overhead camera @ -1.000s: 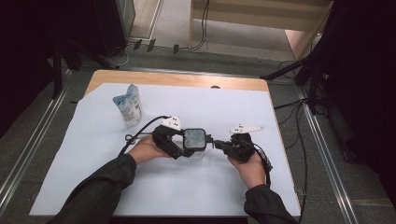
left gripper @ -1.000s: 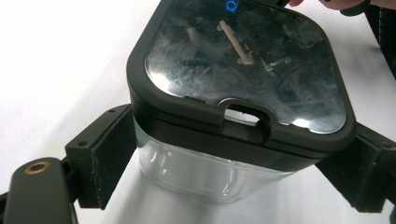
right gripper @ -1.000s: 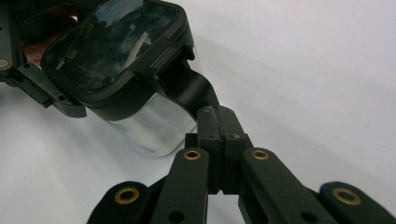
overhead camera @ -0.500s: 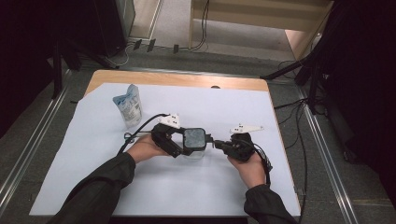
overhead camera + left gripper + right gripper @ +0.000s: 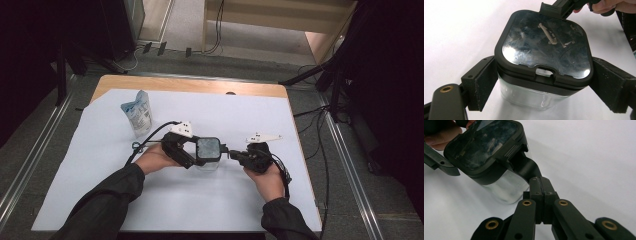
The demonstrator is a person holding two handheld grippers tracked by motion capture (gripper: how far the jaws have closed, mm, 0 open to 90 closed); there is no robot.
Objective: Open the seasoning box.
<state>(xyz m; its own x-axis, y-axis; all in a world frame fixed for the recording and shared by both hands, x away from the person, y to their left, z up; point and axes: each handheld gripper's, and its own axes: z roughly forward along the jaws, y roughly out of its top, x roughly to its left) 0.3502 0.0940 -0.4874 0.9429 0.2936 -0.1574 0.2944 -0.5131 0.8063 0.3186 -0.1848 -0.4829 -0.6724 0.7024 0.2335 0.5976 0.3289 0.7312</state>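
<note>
1. Nearest the person, two sleeved forearms reach onto the white-covered worktop [image 5: 100,200].
2. The left tongs [image 5: 541,82] are spread wide, clamping a clear square plastic container with a black-rimmed lid [image 5: 208,150] by its sides at mid-worktop.
3. The right tongs [image 5: 527,167] are pressed together, their tip under the lid's ribbed latch [image 5: 511,151].
4. Judgement: pry the latch gently while the left tongs steady the container.
5. Farther back stands a pale blue pouch [image 5: 138,113].
</note>
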